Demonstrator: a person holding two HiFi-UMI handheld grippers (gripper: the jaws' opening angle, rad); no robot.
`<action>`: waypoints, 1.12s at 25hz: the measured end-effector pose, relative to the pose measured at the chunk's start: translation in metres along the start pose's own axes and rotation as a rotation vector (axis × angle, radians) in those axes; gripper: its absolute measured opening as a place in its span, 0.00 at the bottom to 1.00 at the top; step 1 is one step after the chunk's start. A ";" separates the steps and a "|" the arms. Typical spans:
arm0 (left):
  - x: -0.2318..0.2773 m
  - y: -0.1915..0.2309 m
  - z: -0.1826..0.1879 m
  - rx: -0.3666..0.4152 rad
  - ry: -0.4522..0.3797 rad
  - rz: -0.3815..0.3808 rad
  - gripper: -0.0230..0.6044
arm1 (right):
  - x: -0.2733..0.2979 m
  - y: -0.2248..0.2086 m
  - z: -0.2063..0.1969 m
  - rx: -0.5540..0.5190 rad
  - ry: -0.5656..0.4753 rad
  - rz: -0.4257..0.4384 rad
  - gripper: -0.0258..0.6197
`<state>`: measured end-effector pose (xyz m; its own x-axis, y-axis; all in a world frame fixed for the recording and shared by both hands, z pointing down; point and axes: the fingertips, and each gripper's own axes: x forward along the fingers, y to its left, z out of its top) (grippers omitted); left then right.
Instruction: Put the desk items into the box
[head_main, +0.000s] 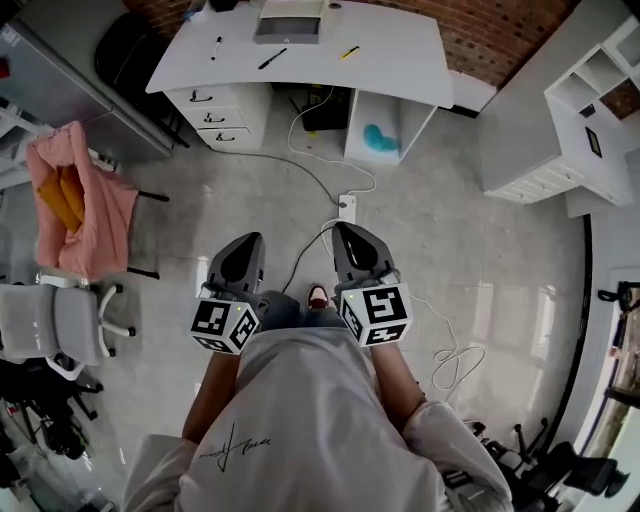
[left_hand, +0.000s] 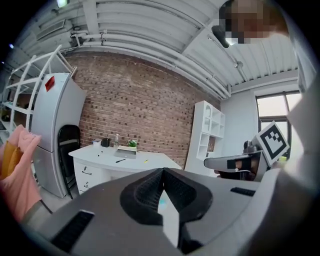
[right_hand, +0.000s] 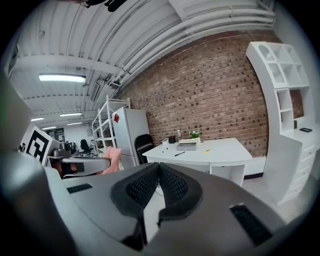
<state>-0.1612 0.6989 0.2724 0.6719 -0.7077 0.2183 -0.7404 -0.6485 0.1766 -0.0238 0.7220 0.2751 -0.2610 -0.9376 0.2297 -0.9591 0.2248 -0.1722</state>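
Head view has my left gripper (head_main: 243, 245) and right gripper (head_main: 350, 235) side by side, both pressed together on nothing. Black pen (head_main: 272, 58) and yellow pen (head_main: 349, 53) lie on the far white desk (head_main: 390, 50), near the box (head_main: 288, 22).

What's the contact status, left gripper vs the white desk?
Apart. Head view shows the left gripper well back from the white desk, a wide stretch of floor between them.

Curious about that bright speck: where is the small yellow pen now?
In the head view the small yellow pen lies on the white desk at the top, just right of the slim black pen.
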 end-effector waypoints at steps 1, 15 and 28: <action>0.006 0.002 0.003 0.003 -0.003 0.005 0.04 | 0.006 -0.005 0.002 0.002 -0.003 0.006 0.08; 0.097 0.083 0.021 0.066 0.031 -0.019 0.04 | 0.132 -0.022 0.021 -0.037 0.026 0.019 0.08; 0.221 0.242 0.081 0.067 0.075 -0.107 0.04 | 0.332 -0.031 0.066 -0.007 0.078 -0.059 0.08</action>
<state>-0.1903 0.3626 0.2859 0.7420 -0.6121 0.2733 -0.6601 -0.7382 0.1390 -0.0738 0.3861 0.2935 -0.2119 -0.9257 0.3133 -0.9736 0.1723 -0.1496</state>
